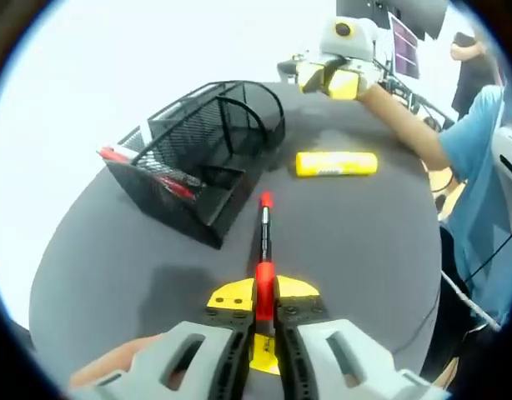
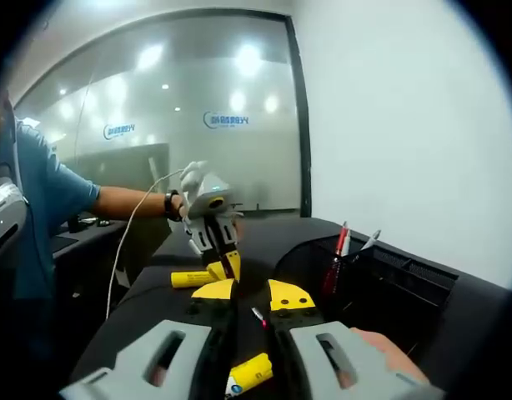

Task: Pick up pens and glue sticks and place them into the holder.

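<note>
left tongs [image 1: 264, 321] clamp a red pen [image 1: 263, 250]; right tongs [image 2: 243, 312] gape, empty. tip the pen upright, then lower it straight into the mesh holder [image 1: 202, 158] ahead-left.

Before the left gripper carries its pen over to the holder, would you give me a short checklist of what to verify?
1. Grip: the left gripper is clamped on the red pen, which runs straight out along the jaws. Ok.
2. The mesh holder stands upright, with open compartments. Ok.
3. Path: there is bare grey table between pen and holder. Ok.
4. The right gripper is at the far table edge, away from the holder. Ok.
5. The yellow glue stick lies on the table, not yet in the holder. Not ok.
6. Depth left in the chosen compartment: cannot tell.
</note>
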`<state>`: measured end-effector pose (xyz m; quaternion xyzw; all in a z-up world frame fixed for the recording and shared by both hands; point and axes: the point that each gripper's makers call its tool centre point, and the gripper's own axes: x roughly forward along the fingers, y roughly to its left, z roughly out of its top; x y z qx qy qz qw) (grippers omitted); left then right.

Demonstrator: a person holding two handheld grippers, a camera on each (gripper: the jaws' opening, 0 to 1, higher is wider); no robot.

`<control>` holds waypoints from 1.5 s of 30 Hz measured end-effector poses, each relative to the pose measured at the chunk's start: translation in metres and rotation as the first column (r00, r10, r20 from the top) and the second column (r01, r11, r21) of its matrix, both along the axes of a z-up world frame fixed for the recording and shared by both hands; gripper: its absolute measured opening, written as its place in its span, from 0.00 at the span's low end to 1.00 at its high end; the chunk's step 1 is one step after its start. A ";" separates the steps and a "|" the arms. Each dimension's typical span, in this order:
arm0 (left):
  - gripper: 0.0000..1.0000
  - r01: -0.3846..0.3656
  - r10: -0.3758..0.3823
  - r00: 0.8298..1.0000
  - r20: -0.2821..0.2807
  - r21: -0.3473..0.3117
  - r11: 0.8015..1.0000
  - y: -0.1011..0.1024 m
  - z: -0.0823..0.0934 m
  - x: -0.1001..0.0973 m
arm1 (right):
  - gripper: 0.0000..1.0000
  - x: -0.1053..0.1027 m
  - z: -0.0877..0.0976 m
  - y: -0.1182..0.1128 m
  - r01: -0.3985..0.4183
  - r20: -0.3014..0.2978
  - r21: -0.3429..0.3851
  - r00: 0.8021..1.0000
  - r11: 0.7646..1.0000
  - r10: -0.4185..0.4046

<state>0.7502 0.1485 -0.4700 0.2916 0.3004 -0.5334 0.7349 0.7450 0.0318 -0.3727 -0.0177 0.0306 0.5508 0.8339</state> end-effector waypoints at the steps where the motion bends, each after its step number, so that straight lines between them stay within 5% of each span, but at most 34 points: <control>1: 0.04 0.005 -0.005 1.000 -0.001 -0.004 1.000 -0.001 0.000 -0.005 | 0.10 0.000 0.000 0.000 0.000 0.000 -0.001 1.000 1.000 0.000; 14: 0.03 0.037 -0.036 0.998 0.044 -0.019 0.999 -0.001 0.007 -0.028 | 0.10 -0.003 0.000 0.000 -0.002 0.002 0.005 1.000 1.000 0.002; 21: 0.03 -0.004 0.007 0.997 0.083 -0.034 0.999 0.001 0.012 -0.030 | 0.10 -0.007 0.002 0.002 -0.014 0.004 0.014 1.000 1.000 0.014; 28: 0.03 -0.087 0.115 0.982 0.150 -0.183 0.979 0.001 0.038 -0.033 | 0.10 -0.006 0.015 -0.004 -0.013 0.002 0.091 1.000 0.996 0.013; 33: 0.03 -0.162 0.251 0.944 0.214 -0.360 0.919 0.000 0.066 -0.029 | 0.11 0.008 0.040 -0.014 0.049 -0.033 0.259 0.999 0.965 -0.042; 38: 0.03 -0.196 0.339 0.910 0.240 -0.469 0.861 -0.004 0.081 -0.027 | 0.11 0.019 0.051 -0.018 0.093 -0.170 0.411 0.985 0.907 -0.024; 41: 0.03 -0.218 0.405 0.880 0.248 -0.547 0.808 -0.008 0.094 -0.021 | 0.11 0.031 0.056 -0.022 0.112 -0.256 0.503 0.966 0.857 0.024; 43: 0.03 -0.228 0.429 0.875 0.223 -0.594 0.772 -0.012 0.100 -0.018 | 0.11 0.037 0.055 -0.023 0.131 -0.299 0.531 0.953 0.837 0.040; 45: 0.03 -0.228 0.448 0.865 0.227 -0.616 0.754 -0.015 0.105 -0.015 | 0.12 0.039 0.052 -0.022 0.150 -0.348 0.556 0.935 0.817 0.066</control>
